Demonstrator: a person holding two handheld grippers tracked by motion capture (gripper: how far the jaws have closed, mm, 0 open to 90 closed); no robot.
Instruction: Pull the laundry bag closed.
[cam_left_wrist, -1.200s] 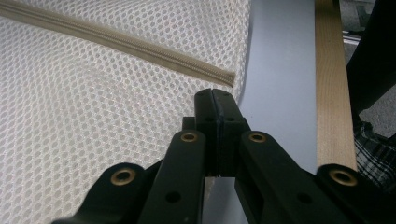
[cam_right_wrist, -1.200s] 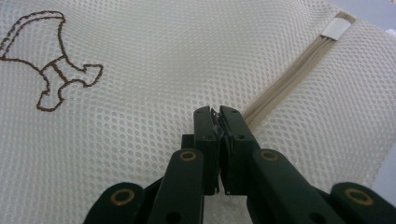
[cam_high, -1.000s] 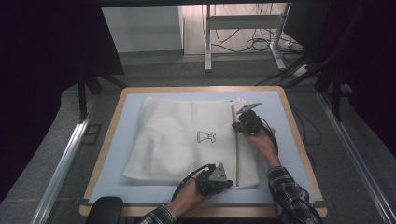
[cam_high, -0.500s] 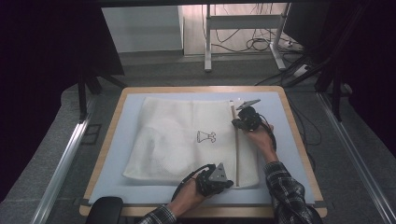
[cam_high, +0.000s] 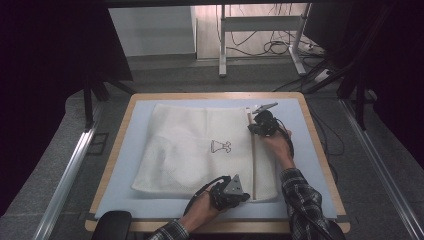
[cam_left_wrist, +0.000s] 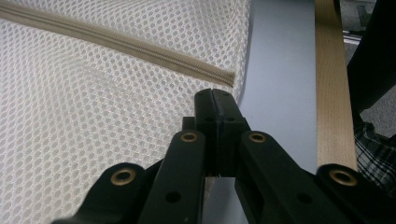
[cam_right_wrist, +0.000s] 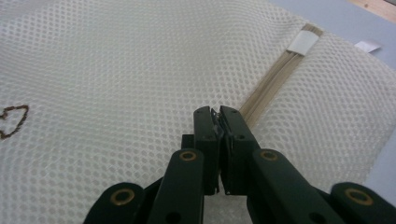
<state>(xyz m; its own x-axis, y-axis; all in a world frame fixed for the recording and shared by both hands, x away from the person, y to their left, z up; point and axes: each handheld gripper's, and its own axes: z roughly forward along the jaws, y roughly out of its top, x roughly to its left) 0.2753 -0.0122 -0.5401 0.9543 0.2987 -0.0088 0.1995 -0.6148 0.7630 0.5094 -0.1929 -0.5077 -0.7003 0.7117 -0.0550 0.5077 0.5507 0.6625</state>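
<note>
In the high view, a white mesh laundry bag (cam_high: 200, 150) is seen lying flat on the blue-grey mat (cam_high: 125, 165) of the wood-edged counter (cam_high: 112, 150), a little right of the middle. A small dark emblem (cam_high: 220, 146) is printed near the bag's centre. A beige zipper (cam_high: 253, 155) is run along the bag's right side, from the far edge to the near one. What the bag contains cannot be told; it is lying nearly flat, with some soft bulging at its left part. The left gripper (cam_high: 245, 196) is held at the near end of the zipper, at the bag's near right corner. The right gripper (cam_high: 251, 129) is held at the far part of the zipper, close to the bag's far right corner. A plaid sleeve (cam_high: 300, 200) is seen at the bottom right.

In the left gripper view, the fingers (cam_left_wrist: 205, 112) are pressed together, with the mesh edge of the bag (cam_left_wrist: 93, 116) pinched just beside the zipper's end (cam_left_wrist: 219, 74). The blue-grey mat (cam_left_wrist: 280, 70) and the counter's wooden rim (cam_left_wrist: 329, 70) are seen to the right.

In the right gripper view, the fingers (cam_right_wrist: 205, 126) are closed on a small metal piece, apparently the zipper pull (cam_right_wrist: 215, 115), lying right on the zipper line (cam_right_wrist: 275, 77). A white tab (cam_right_wrist: 303, 42) is sewn over the zipper's far end. Part of the dark emblem (cam_right_wrist: 11, 119) is seen at the left edge.
</note>
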